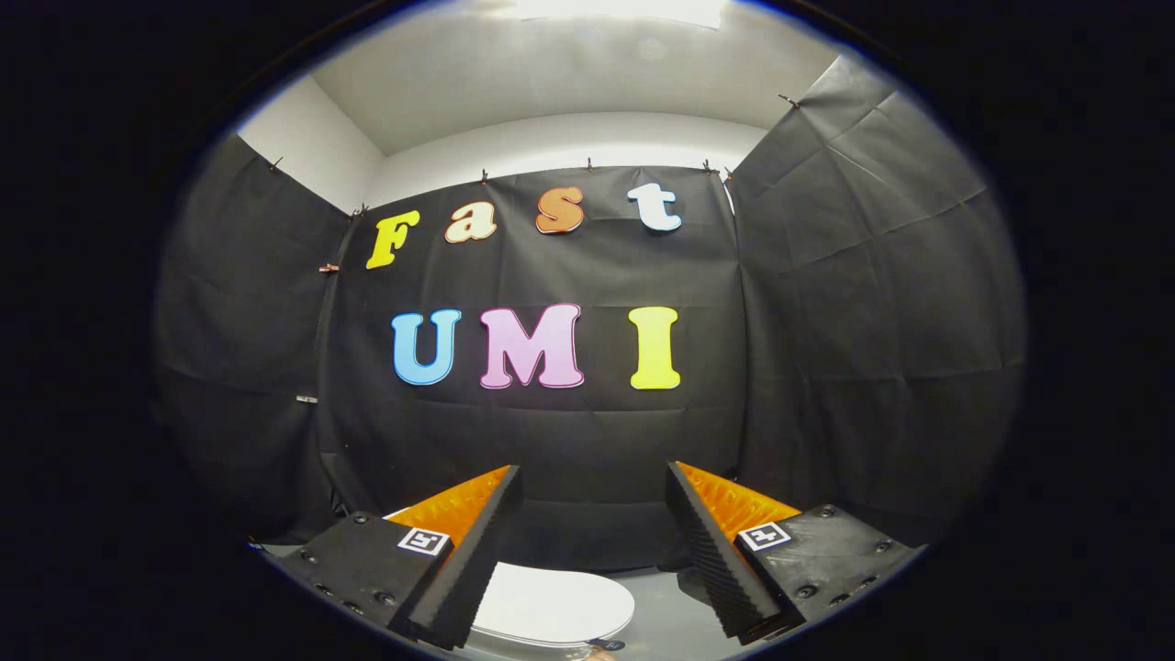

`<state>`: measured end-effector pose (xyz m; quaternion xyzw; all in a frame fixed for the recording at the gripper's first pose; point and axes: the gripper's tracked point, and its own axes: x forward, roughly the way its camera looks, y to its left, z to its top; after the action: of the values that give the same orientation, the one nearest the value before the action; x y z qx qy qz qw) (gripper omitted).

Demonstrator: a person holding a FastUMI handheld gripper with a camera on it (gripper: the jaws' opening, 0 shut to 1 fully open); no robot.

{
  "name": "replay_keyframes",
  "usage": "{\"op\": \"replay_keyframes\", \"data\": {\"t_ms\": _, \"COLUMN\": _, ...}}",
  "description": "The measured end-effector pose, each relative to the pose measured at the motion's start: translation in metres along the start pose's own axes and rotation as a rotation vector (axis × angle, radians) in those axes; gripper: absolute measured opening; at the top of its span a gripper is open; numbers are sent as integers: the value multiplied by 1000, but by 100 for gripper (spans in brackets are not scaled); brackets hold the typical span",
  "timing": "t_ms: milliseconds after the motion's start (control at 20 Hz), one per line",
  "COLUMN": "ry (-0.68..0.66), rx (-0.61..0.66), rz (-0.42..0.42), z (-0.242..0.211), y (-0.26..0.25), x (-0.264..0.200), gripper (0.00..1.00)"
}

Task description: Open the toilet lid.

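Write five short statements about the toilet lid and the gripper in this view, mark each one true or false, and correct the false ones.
1. The toilet lid lies flat and closed. True.
2. The gripper has its fingers spread apart. True.
3. Both fingers press on the lid. False: nothing sits between them, and the lid is lower down, below the fingers.
4. The lid is white. True.
5. The gripper points down at the floor. False: it looks roughly level at the black cloth wall, with the ceiling also in sight.
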<state>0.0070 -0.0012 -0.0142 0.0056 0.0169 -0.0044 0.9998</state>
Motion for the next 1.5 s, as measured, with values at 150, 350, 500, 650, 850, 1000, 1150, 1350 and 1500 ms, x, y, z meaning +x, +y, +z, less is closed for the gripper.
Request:
{"op": "replay_keyframes", "data": {"t_ms": 150, "ry": 5, "rx": 10, "rz": -11, "z": -3, "y": -3, "x": 2, "gripper": 98}}
{"op": "replay_keyframes", "data": {"t_ms": 350, "ry": 18, "rx": 31, "rz": -23, "z": -10, "y": -6, "x": 8, "gripper": 98}}
{"op": "replay_keyframes", "data": {"t_ms": 500, "ry": 12, "rx": 68, "rz": -24, "z": -17, "y": -5, "x": 18, "gripper": 98}}
{"op": "replay_keyframes", "data": {"t_ms": 650, "ry": 31, "rx": 95, "rz": -23, "z": -38, "y": -5, "x": 30, "gripper": 98}}
{"op": "replay_keyframes", "data": {"t_ms": 850, "ry": 103, "rx": 130, "rz": -30, "z": -79, "y": -12, "x": 50, "gripper": 98}}
{"op": "replay_keyframes", "data": {"t_ms": 1000, "ry": 163, "rx": 182, "rz": -37, "z": -115, "y": -23, "x": 64, "gripper": 98}}
{"op": "replay_keyframes", "data": {"t_ms": 1150, "ry": 205, "rx": 247, "rz": -55, "z": -147, "y": -36, "x": 77, "gripper": 98}}
{"op": "replay_keyframes", "data": {"t_ms": 1350, "ry": 264, "rx": 323, "rz": -91, "z": -195, "y": -53, "x": 90, "gripper": 98}}
{"op": "replay_keyframes", "data": {"t_ms": 1500, "ry": 308, "rx": 388, "rz": -145, "z": -237, "y": -71, "x": 99, "gripper": 98}}
